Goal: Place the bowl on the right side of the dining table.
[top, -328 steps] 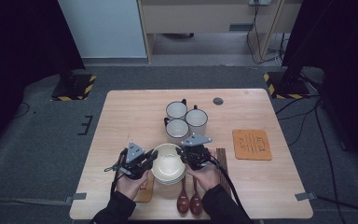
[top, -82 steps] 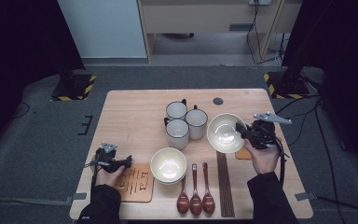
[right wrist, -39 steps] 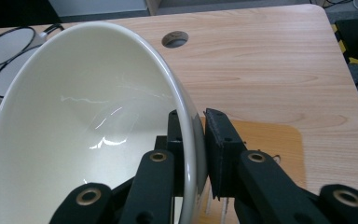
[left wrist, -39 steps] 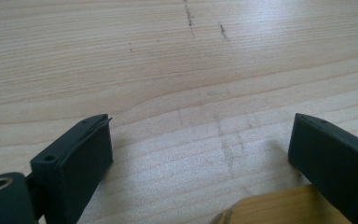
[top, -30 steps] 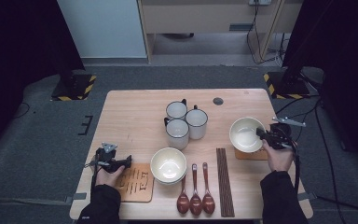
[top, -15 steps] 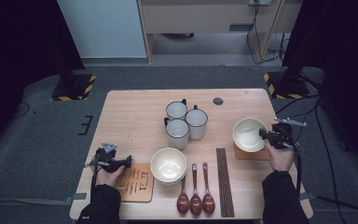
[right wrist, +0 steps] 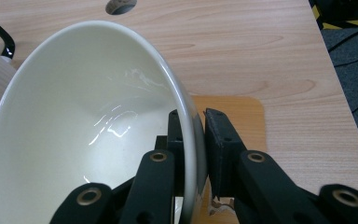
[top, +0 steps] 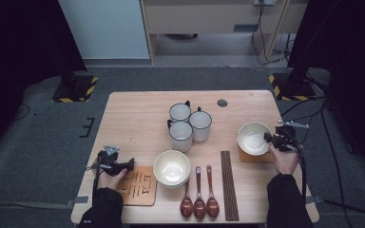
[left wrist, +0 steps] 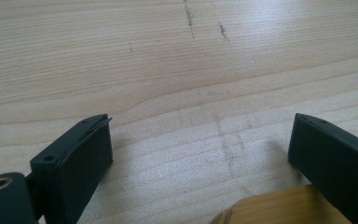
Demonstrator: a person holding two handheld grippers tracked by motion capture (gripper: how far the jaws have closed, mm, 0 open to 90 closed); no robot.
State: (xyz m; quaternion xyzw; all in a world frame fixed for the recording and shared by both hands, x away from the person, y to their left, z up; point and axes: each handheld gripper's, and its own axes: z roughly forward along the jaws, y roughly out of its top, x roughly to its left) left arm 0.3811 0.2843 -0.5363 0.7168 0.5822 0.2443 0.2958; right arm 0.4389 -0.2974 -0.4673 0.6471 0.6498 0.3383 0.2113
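My right gripper [top: 272,139] is shut on the rim of a cream bowl [top: 253,137], one jaw inside and one outside; in the right gripper view the bowl [right wrist: 88,140] tilts just above a wooden coaster [right wrist: 242,116]. That coaster [top: 255,156] lies at the table's right side. My left gripper [top: 126,164] rests open at the front left, at the edge of a second coaster [top: 140,187]. In the left gripper view its fingers [left wrist: 81,149] stand wide apart over bare wood, with the coaster's corner [left wrist: 279,207] between them.
Another cream bowl [top: 171,168] sits at the front centre. Three brown spoons [top: 199,202] and dark chopsticks [top: 229,183] lie to its right. Three white mugs [top: 188,123] cluster in the middle of the table [top: 138,114]. A small round hole [top: 222,102] marks the far side.
My right gripper has sunk slightly with the bowl, bringing it closer to the right coaster. The left gripper has stayed where it was.
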